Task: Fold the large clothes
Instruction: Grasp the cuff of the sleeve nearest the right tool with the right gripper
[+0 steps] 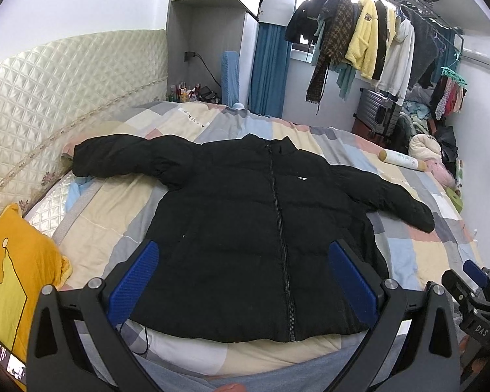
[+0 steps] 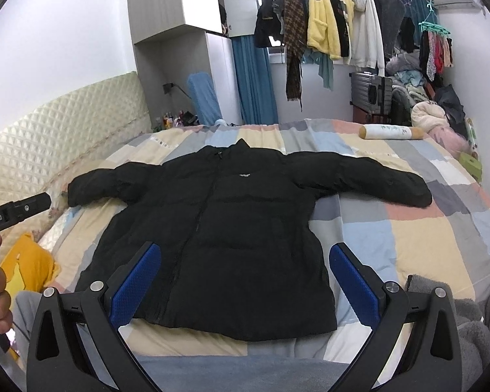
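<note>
Room: bedroom, quilted headboard [image 1: 65,75] on the left, clothes rail [image 2: 326,16] by the window
Bed: patchwork quilt [image 1: 418,228] covering it
Jacket: black puffer jacket [image 1: 245,228] lies flat, front up, zipped, both sleeves spread outward, collar toward the far side
Left gripper [image 1: 245,281]: fingers wide apart, empty, hovering above the hem
Right gripper [image 2: 245,281]: fingers wide apart, empty, above the hem
Other items: yellow cushion [image 1: 13,277] at near left; rolled bolster [image 2: 392,131] at far right
</note>
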`<state>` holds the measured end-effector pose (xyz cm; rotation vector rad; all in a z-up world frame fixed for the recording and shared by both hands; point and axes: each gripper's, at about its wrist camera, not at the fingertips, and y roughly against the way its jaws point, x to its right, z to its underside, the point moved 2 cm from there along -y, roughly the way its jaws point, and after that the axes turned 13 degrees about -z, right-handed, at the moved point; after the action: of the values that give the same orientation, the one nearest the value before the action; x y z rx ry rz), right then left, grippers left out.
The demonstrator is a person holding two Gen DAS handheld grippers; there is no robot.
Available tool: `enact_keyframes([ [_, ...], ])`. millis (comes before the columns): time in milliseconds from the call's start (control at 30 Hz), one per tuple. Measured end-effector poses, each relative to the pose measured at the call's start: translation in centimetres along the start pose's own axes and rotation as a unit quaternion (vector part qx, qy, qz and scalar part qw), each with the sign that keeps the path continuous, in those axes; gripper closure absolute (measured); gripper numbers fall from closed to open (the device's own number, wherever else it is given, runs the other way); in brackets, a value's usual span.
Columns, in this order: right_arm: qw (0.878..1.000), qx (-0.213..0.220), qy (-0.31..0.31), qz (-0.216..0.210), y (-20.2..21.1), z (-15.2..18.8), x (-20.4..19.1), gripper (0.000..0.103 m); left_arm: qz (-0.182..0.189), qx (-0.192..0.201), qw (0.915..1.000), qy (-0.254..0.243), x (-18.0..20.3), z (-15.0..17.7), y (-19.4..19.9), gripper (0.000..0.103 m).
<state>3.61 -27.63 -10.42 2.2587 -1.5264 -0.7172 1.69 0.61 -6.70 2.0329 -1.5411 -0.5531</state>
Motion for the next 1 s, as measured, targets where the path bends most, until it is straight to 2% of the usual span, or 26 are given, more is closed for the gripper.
enact_keyframes([
  [167,1.0,0.005,-0.007,-0.002,-0.5,-0.8,0.9,0.0,0.008,0.013,0.9999,0.001,0.1,-0.9,0.0,0.0],
  [367,1.0,0.015,-0.018,0.004,-2.5,-2.7,3.1,0.0,0.028,0.048,0.9984,0.007,0.6,-4.5,-1.0,0.0],
  [433,1.0,0.021,-0.022,0.005,-3.0,-3.1,3.8,0.0,0.033,0.047,0.9981,0.021,0.3,-5.8,-2.2,0.0],
  [500,0.999,0.028,-0.025,0.007,-3.7,-3.5,4.6,0.0,0.038,0.071,0.9962,0.035,0.2,-6.7,-3.0,0.0],
  [600,0.999,0.039,-0.026,0.011,-5.0,-4.1,6.1,0.0,0.043,0.101,0.9936,0.027,0.2,-7.0,-5.7,0.0],
  [700,0.999,0.044,-0.02,0.016,-6.4,-4.6,7.5,0.0,0.025,0.089,0.9955,0.02,0.0,-6.5,-8.7,0.0],
  [867,0.998,0.055,-0.008,0.027,-8.9,-5.8,10.6,0.0,0.034,0.077,0.9963,0.013,0.3,-5.5,-11.2,0.0],
  [933,0.997,0.051,0.0,0.056,-10.4,-6.3,12.4,0.0,0.026,0.076,0.9967,0.011,0.2,-5.0,-11.8,0.0],
  [1000,0.995,0.069,0.012,0.065,-11.5,-6.7,14.2,0.0,0.024,0.073,0.997,0.014,0.1,-4.7,-12.4,0.0],
])
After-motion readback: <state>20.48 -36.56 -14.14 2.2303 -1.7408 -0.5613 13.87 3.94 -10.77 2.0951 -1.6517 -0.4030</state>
